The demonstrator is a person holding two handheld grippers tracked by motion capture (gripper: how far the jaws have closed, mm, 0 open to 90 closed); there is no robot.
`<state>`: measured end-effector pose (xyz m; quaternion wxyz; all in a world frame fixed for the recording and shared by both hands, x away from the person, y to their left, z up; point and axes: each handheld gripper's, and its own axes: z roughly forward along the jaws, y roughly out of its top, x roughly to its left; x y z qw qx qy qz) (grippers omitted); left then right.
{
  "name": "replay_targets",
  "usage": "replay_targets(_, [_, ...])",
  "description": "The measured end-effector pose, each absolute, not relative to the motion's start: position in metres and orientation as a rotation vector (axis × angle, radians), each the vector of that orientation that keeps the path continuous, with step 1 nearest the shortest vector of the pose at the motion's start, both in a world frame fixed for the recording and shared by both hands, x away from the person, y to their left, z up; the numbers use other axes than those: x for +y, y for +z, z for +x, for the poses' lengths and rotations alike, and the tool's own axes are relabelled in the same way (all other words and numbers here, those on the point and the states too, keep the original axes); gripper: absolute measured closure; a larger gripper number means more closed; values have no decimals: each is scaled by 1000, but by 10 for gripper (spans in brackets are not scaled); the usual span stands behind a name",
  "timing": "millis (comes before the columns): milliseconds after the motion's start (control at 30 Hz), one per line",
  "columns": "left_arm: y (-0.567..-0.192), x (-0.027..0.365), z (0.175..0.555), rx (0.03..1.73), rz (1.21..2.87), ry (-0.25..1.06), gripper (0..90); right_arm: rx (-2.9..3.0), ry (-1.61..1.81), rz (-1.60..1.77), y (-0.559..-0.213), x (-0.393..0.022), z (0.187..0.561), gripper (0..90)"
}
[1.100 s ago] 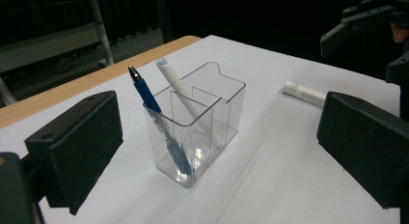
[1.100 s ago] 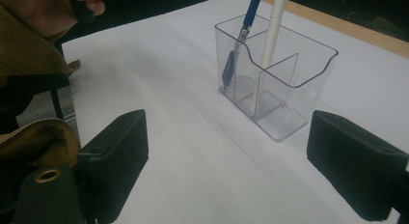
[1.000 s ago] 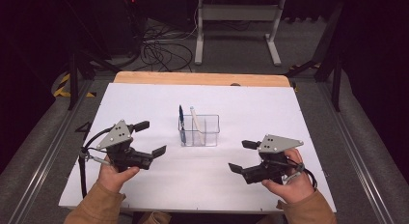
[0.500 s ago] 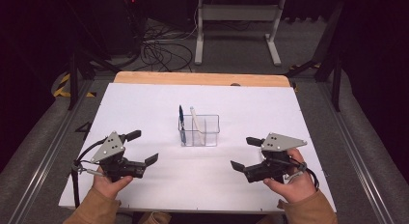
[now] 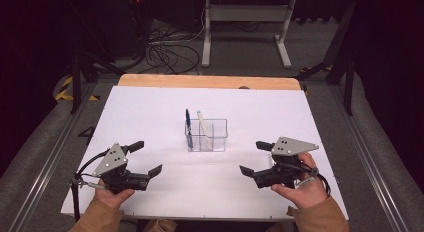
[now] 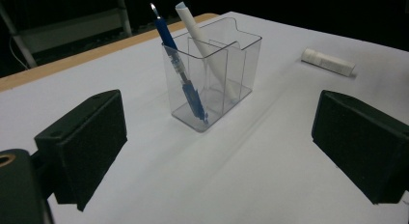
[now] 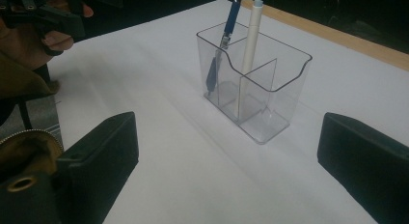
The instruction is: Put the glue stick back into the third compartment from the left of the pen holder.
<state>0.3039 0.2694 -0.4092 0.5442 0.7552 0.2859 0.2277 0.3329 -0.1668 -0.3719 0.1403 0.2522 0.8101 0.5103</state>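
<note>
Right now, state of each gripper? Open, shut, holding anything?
Left gripper: open, nothing between the jaws.
Right gripper: open, nothing between the jaws.
Both are apart from the clear pen holder.

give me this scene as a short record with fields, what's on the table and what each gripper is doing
surface: white table top
holder: clear plastic pen holder, divided into compartments, upright mid-table
contents: blue pen and white pen, both leaning, in separate compartments
loose item: small white cylinder lying on the table beyond the holder
left gripper: open, holding nothing, apart from the holder
right gripper: open, holding nothing, apart from the holder
</note>
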Motion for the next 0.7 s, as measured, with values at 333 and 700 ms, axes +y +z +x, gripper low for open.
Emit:
replay_targets(333, [-414, 275, 301, 705, 1772, 549, 64, 2338, 1442, 759, -372, -168, 338, 127])
replay_targets(700, [-415, 280, 297, 742, 1772, 606, 71, 2292, 1243, 829, -367, -181, 353, 161])
